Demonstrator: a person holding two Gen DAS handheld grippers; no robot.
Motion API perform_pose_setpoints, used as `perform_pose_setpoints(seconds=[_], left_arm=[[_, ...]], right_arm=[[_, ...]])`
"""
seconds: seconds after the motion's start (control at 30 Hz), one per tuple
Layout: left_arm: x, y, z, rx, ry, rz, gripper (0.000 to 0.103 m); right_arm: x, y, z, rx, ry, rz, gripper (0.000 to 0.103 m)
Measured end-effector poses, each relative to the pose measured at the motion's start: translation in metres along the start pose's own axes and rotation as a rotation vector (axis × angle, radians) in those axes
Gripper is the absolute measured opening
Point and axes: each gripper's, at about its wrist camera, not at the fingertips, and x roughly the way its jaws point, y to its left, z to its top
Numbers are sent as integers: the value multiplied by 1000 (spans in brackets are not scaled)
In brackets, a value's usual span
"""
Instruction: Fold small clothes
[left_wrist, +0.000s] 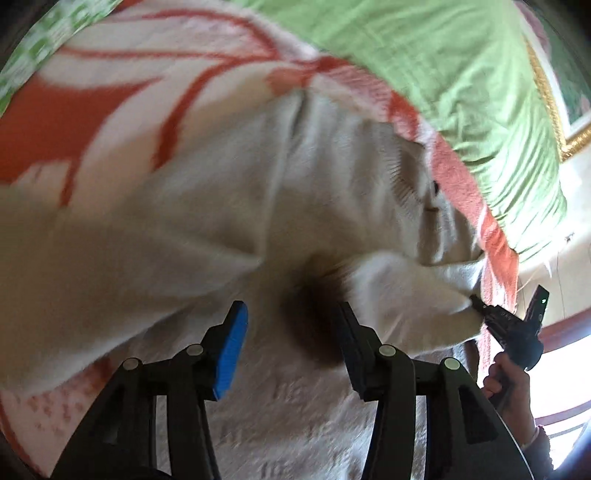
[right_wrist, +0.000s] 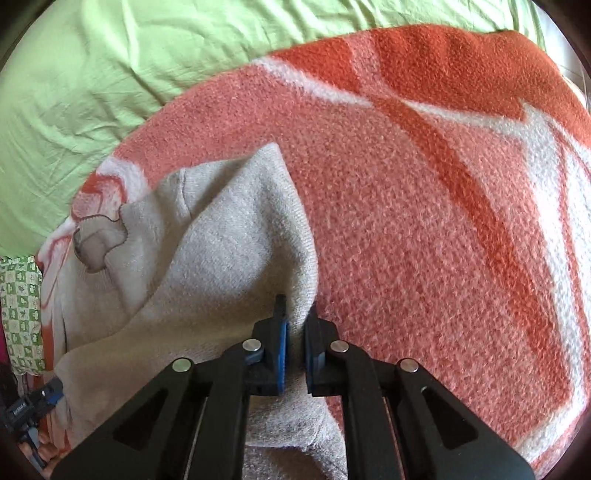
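A small pale grey knitted sweater (right_wrist: 221, 236) lies on an orange-and-white fleece blanket (right_wrist: 424, 206) spread over a green bedsheet (right_wrist: 110, 74). The right gripper (right_wrist: 295, 328) is clamped on a raised fold of the knit at the garment's right edge, with cloth bunched between its blue pads. From there the sweater runs away to the left and toward the blanket's far edge, where its ribbed collar (right_wrist: 99, 243) sits near the green sheet.

The left gripper (left_wrist: 291, 325) stands with its jaws apart and nothing between them. In the blurred left wrist view the knit lies just ahead of and below its fingertips, with no pad pressing on it. In that same view the right gripper (left_wrist: 476, 301) pinches the cloth off to the right, held by a hand (left_wrist: 508, 384).

So the garment's long axis runs between the two grippers. The right side is held and the left side is free, and the left gripper is the nearer to that loose side. The coming fold likely turns on it taking a fresh hold there.
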Motion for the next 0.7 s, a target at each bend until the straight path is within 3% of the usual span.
perform_pose_setpoints(seconds=[0.13,0.3,0.33,0.37,0.4,0.47,0.57,0.7], left_arm=[[16,4,-4,-39,42,0,47],[35,-17,7,-36,42,-10,46],[38,-23,10,-23,40,-19,41],[42,-30,11,-2,39,-23,15],[45,-35,12,13,45,-20,6],[37,-42,11,34,13,-4,6],[-6,-41,7,37,-108,-32,5],[-27,-1,1,-53,-138,-1,5]], right_arm=[[0,-1,-3,11,-5,1,8],[2,2,-5,23,-9,-2,9],[3,2,-4,27,-9,2,9],[4,1,-3,31,-9,7,9],[3,0,-4,37,-10,13,9],[2,-2,-4,39,-10,19,9],[-1,-3,-4,28,-17,15,9],[-6,-10,-7,25,-25,14,9]])
